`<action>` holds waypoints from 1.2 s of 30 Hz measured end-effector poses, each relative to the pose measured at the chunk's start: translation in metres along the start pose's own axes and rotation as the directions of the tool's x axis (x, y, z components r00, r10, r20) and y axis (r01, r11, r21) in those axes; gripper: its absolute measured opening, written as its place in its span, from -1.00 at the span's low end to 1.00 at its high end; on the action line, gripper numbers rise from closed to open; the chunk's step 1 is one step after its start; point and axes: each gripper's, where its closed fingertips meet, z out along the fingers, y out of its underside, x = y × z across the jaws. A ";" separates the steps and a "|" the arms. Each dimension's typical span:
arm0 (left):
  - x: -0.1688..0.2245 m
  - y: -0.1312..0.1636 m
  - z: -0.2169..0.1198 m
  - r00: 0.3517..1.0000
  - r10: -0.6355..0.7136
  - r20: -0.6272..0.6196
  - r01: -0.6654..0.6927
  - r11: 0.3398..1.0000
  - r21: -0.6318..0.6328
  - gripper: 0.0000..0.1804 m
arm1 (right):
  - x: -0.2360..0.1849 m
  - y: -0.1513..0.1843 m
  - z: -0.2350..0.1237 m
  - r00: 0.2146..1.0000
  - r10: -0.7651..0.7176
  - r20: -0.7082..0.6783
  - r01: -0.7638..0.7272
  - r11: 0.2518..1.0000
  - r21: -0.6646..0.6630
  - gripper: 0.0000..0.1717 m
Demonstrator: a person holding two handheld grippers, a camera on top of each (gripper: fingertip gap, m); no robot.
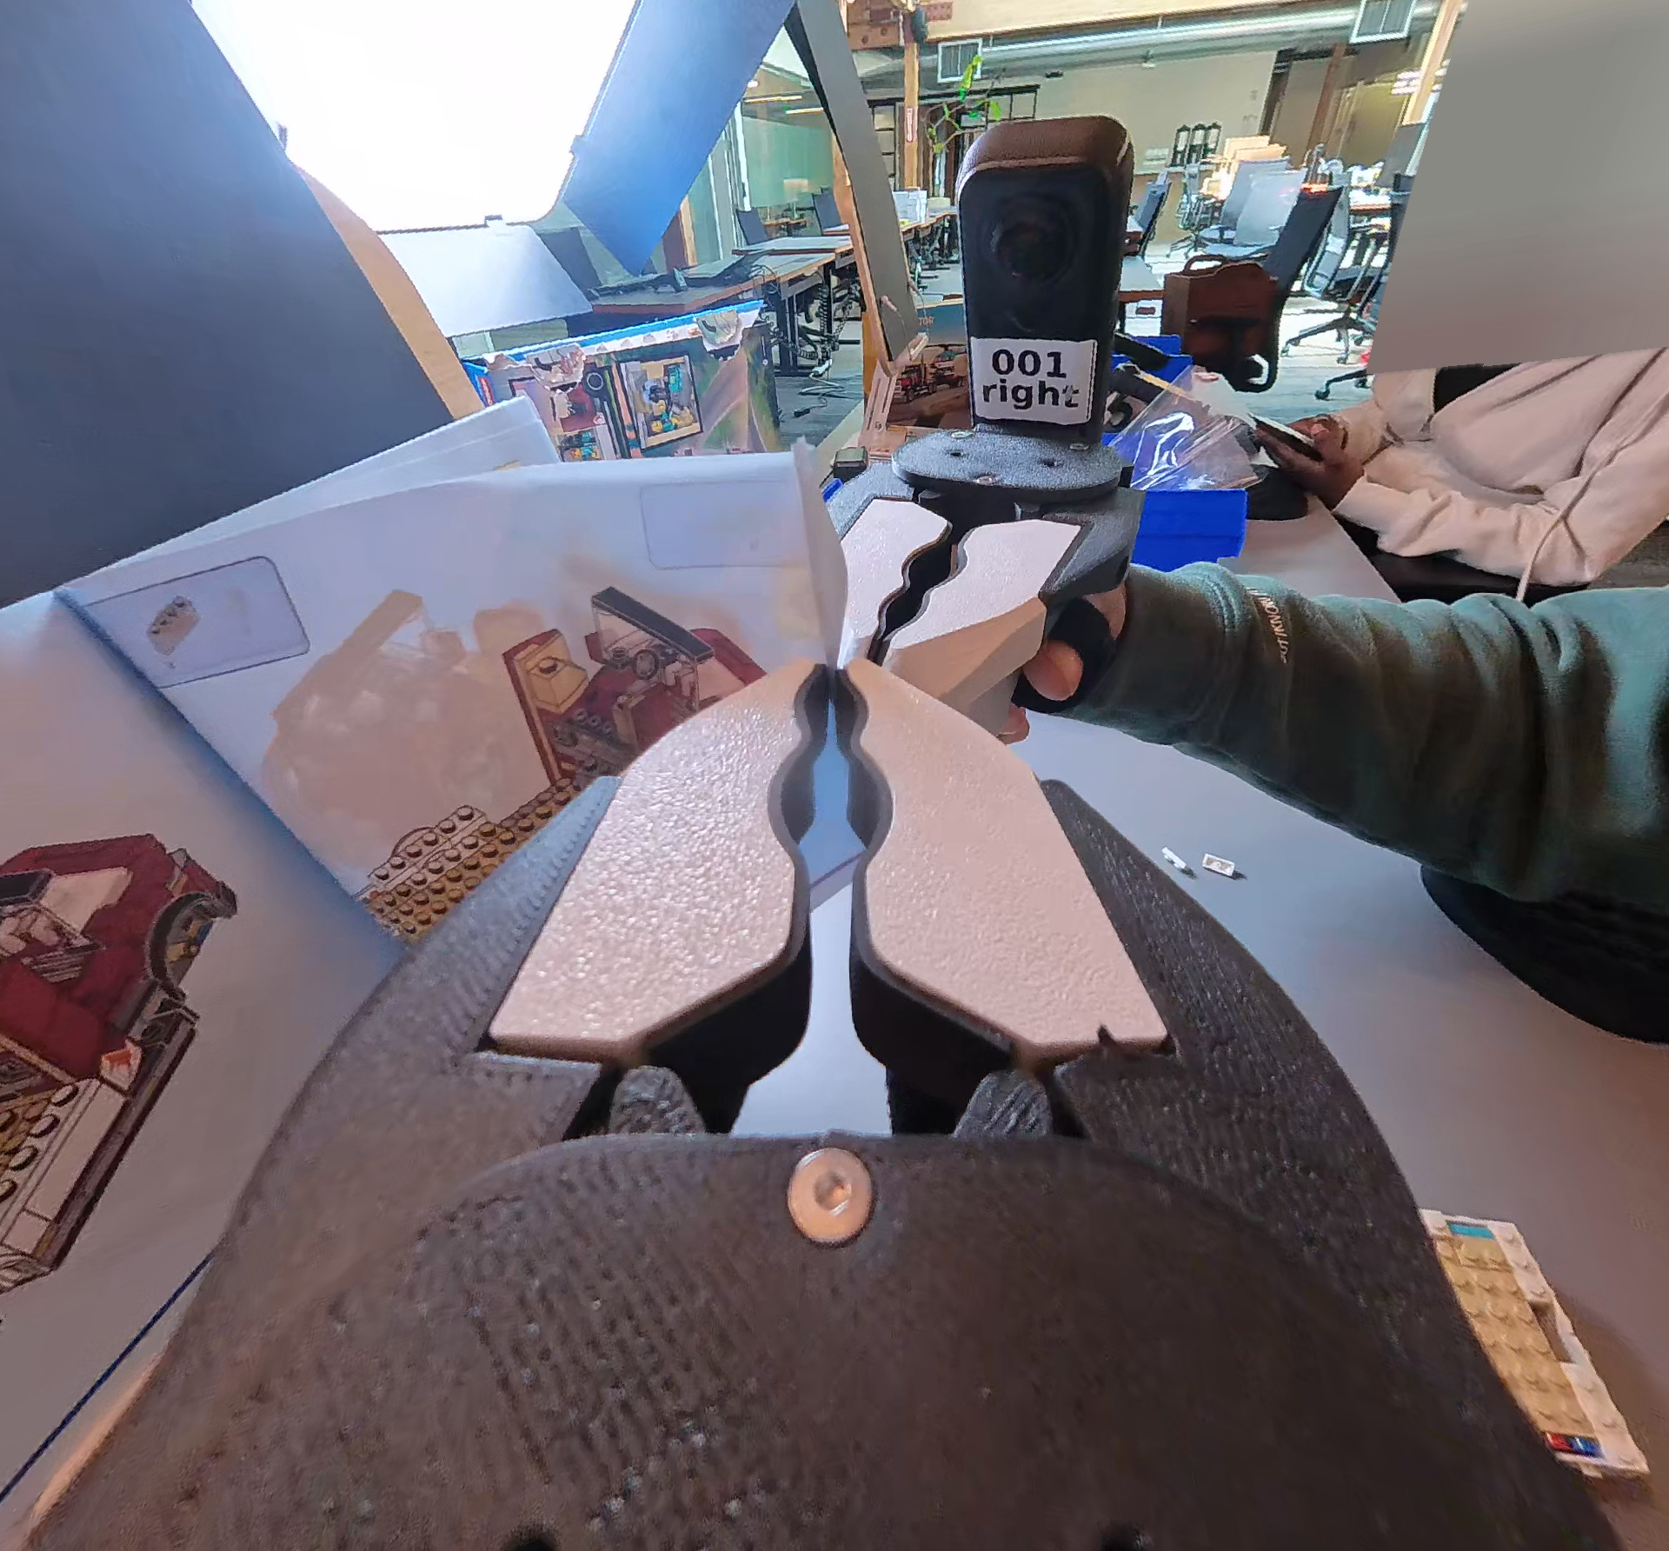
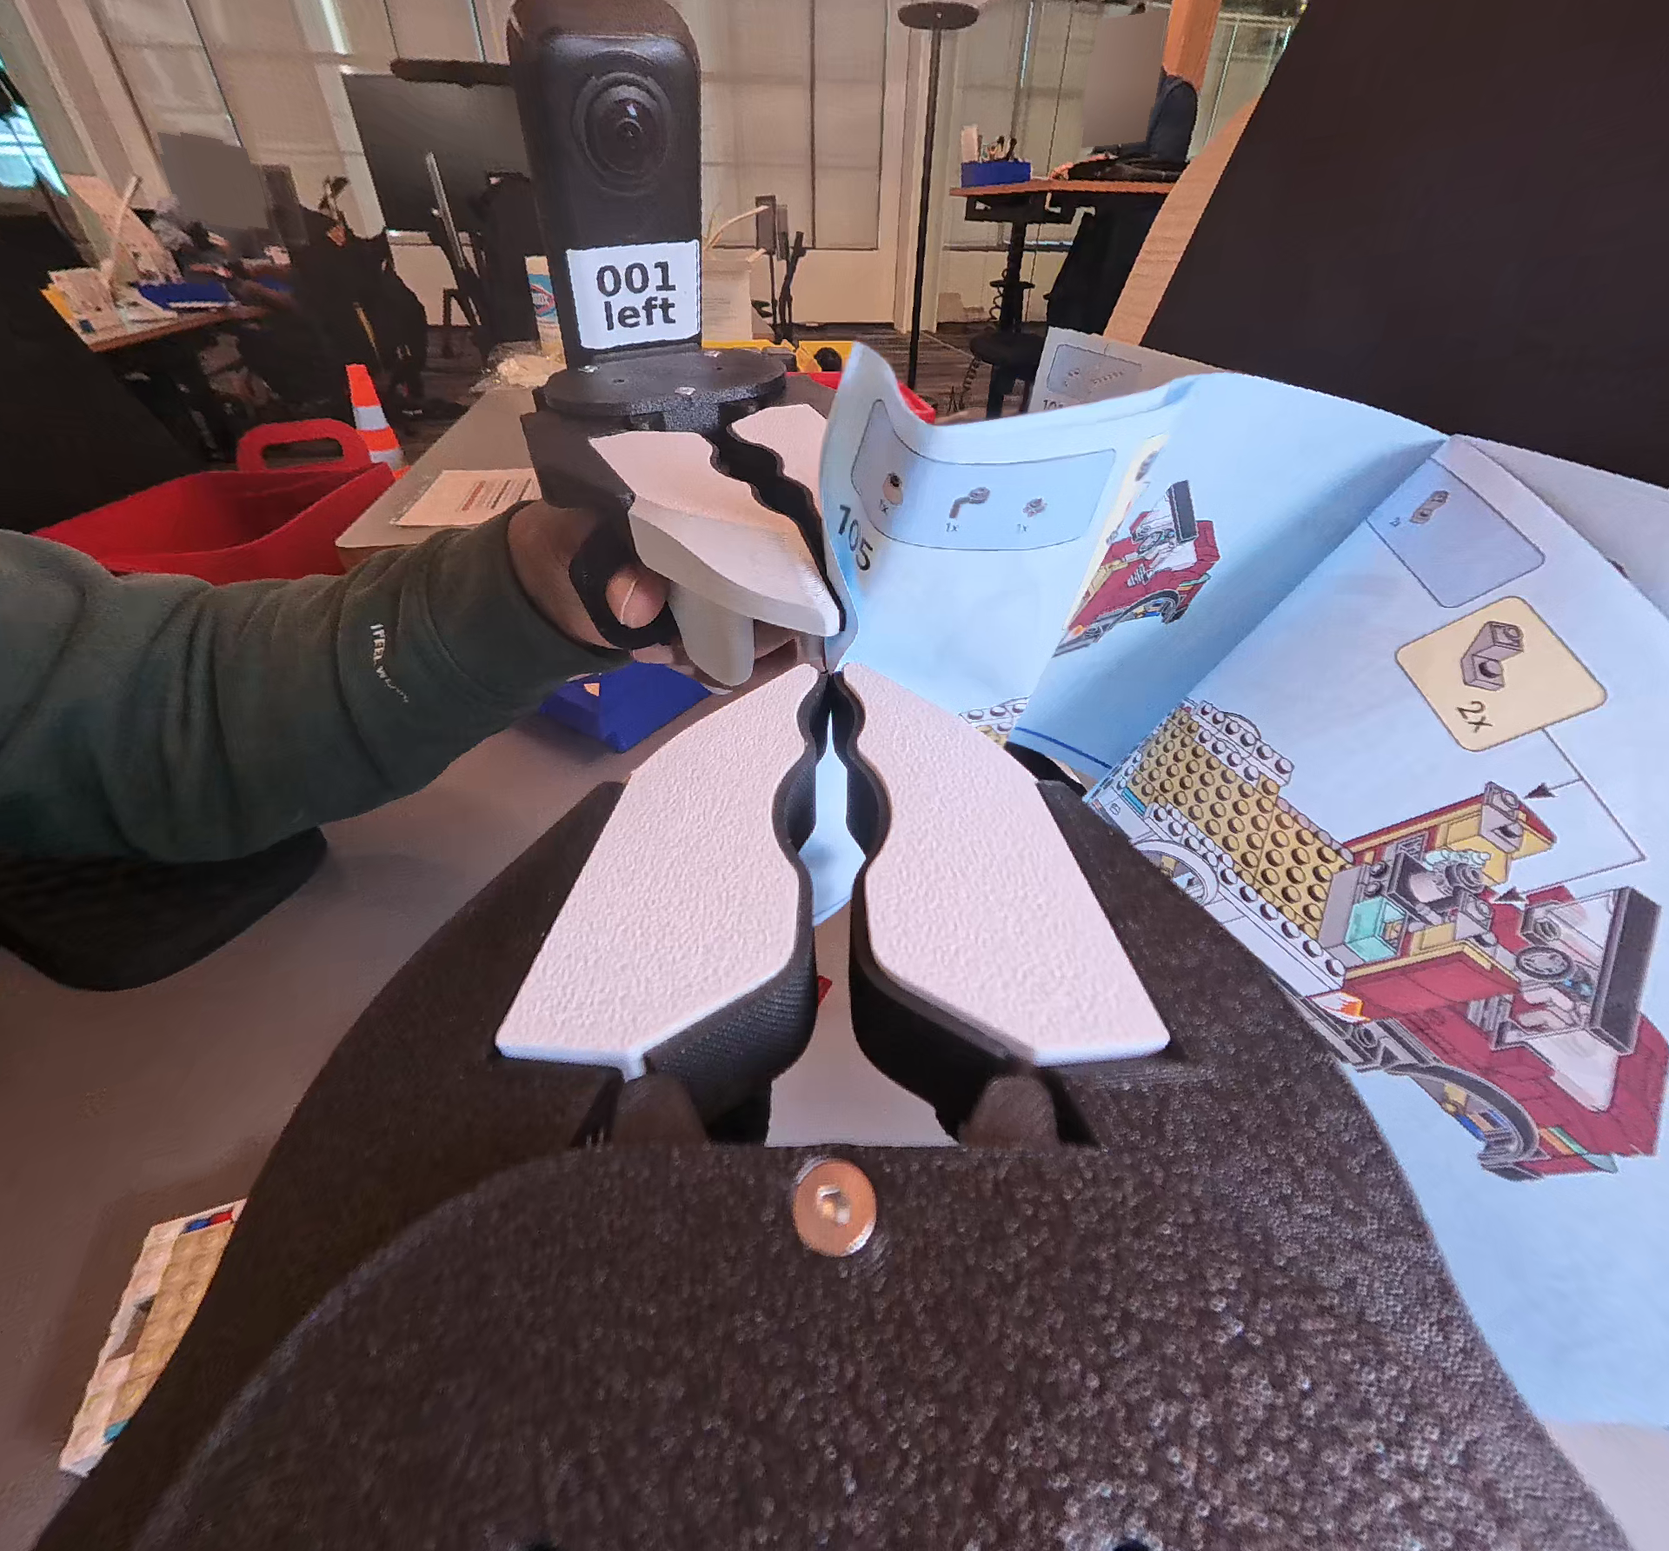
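Observation:
An open building-instruction booklet (image 1: 433,586) with pale blue pages lies on the grey table (image 1: 1264,1011); it also shows in the right wrist view (image 2: 1355,677). One page (image 2: 948,595) is lifted and curls upright; in the left wrist view I see it edge-on (image 1: 817,550). My left gripper (image 1: 833,675) is shut on this page's edge, which the right wrist view (image 2: 840,618) confirms. My right gripper (image 2: 826,677) is shut on the same page's lower edge, tip to tip with the left one; it also shows in the left wrist view (image 1: 874,657).
A small built brick plate (image 1: 1517,1345) lies on the table near me, also in the right wrist view (image 2: 153,1318). Two tiny white pieces (image 1: 1206,862) lie to the right. A blue bin (image 1: 1183,514), a toy box (image 1: 632,397), a red tub (image 2: 226,505) and a seated person (image 1: 1490,469) are farther off. The tips of both grippers are at nearly the same place.

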 end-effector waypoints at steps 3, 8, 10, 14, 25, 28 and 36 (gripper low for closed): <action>-0.001 0.002 -0.002 1.000 0.001 -0.003 -0.001 1.000 -0.005 -0.99 | 0.000 0.000 -0.001 1.000 0.010 0.008 -0.010 1.000 0.006 -1.00; -0.001 0.005 -0.004 1.000 0.025 -0.003 -0.025 0.999 -0.026 -0.99 | 0.001 0.002 -0.004 1.000 0.010 0.024 -0.010 1.000 -0.005 -1.00; -0.002 0.005 -0.007 1.000 0.019 -0.001 -0.019 1.000 -0.018 -0.99 | 0.002 0.000 -0.008 0.999 0.023 0.031 -0.023 1.000 0.002 -1.00; -0.001 0.008 -0.008 1.000 0.025 -0.009 -0.025 0.999 -0.022 -0.99 | 0.000 0.000 -0.012 0.998 0.040 0.058 -0.041 0.999 0.007 -1.00; 0.000 0.012 -0.002 0.999 0.035 -0.018 -0.036 0.999 -0.032 -0.99 | 0.008 -0.020 0.001 0.999 -0.001 -0.041 0.002 1.000 0.004 -0.57; 0.000 0.013 -0.001 0.999 0.035 -0.016 -0.036 0.999 -0.032 -0.99 | 0.010 -0.025 0.005 0.999 -0.002 -0.035 0.002 1.000 0.008 -0.81; -0.004 0.012 -0.008 1.000 0.020 -0.010 -0.020 1.000 -0.021 -0.99 | 0.013 -0.022 0.002 1.000 0.011 -0.010 -0.011 1.000 -0.001 -0.95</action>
